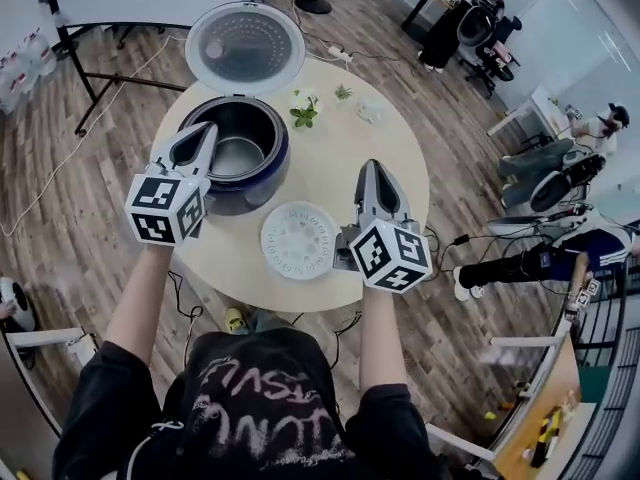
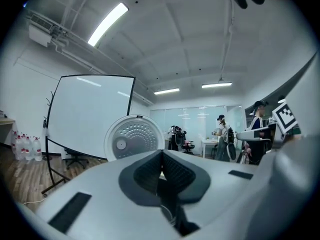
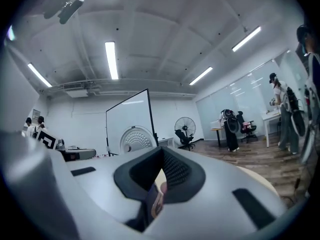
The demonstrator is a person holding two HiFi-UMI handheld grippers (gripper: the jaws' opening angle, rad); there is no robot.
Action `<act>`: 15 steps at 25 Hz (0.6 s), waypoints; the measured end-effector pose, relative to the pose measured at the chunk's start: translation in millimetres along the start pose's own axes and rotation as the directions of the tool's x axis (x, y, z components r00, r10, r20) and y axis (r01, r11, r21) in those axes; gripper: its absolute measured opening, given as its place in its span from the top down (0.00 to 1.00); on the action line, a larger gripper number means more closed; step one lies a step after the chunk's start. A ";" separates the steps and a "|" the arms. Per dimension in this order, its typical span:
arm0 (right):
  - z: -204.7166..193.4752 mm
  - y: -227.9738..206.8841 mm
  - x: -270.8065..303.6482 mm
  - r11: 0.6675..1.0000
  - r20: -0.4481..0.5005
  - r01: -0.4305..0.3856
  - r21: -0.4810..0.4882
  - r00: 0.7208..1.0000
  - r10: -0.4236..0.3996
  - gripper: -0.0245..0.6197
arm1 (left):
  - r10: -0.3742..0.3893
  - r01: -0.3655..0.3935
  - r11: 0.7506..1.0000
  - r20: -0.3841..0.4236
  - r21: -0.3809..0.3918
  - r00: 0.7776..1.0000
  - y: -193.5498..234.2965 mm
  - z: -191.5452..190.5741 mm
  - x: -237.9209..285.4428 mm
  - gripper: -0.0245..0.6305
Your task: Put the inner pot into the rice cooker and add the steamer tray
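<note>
Inner pot (image 1: 238,154) sits in rice cooker (image 1: 252,197), lid (image 1: 245,48) raised behind. Steamer tray (image 1: 300,239) lies flat on round table (image 1: 335,158) near its front edge. Left gripper (image 1: 205,131) and right gripper (image 1: 371,166): jaws together, empty. Plant sprig (image 1: 304,114) beyond the cooker; bare tabletop to its right.

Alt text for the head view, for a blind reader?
Seen from above, a person holds the shut, empty left tool and right tool over a round table. The rice cooker stands open with the inner pot inside; the steamer tray lies on the table between the tools.
</note>
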State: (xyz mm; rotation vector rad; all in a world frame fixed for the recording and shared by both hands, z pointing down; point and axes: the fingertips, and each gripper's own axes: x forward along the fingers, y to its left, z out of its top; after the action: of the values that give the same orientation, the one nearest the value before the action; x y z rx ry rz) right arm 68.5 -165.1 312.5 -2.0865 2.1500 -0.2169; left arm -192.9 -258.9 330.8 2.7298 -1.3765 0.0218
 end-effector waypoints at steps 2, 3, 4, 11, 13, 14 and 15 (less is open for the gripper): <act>3.4 -15.9 -13.8 1.000 0.022 0.022 0.003 1.000 -0.022 0.95 | -0.029 0.029 1.000 0.010 0.012 1.000 -15.7 1.4 8.0 0.95; 4.0 -24.0 -22.9 0.999 0.029 0.042 0.004 0.999 -0.042 0.95 | -0.049 0.049 0.999 0.010 0.022 0.999 -24.6 1.0 11.8 0.95; 4.5 -31.6 -33.6 0.998 0.035 0.067 0.006 0.997 -0.068 0.95 | -0.073 0.073 0.997 0.007 0.033 0.997 -34.1 -0.3 14.8 0.95; 7.6 -64.8 -91.3 0.977 0.037 0.211 0.007 0.977 -0.211 0.95 | -0.200 0.198 0.977 0.016 0.081 0.980 -89.5 -0.6 19.1 0.95; 6.6 -74.6 -103.3 0.971 0.033 0.241 -0.001 0.970 -0.241 0.95 | -0.211 0.207 0.973 0.029 0.104 0.977 -101.9 3.2 20.5 0.95; 6.0 -78.6 -107.7 0.968 0.030 0.249 -0.001 0.968 -0.249 0.95 | -0.212 0.207 0.972 0.036 0.115 0.977 -106.6 5.1 21.0 0.95; 5.4 -82.1 -111.1 0.967 0.027 0.255 -0.002 0.966 -0.255 0.95 | -0.212 0.206 0.971 0.041 0.121 0.976 -110.8 6.5 21.3 0.95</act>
State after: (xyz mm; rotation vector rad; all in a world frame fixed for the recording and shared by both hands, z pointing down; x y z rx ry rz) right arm 153.3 -56.5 323.4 -2.3523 1.8634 -0.2080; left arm -91.4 -211.0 317.9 2.9792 -1.1243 0.0161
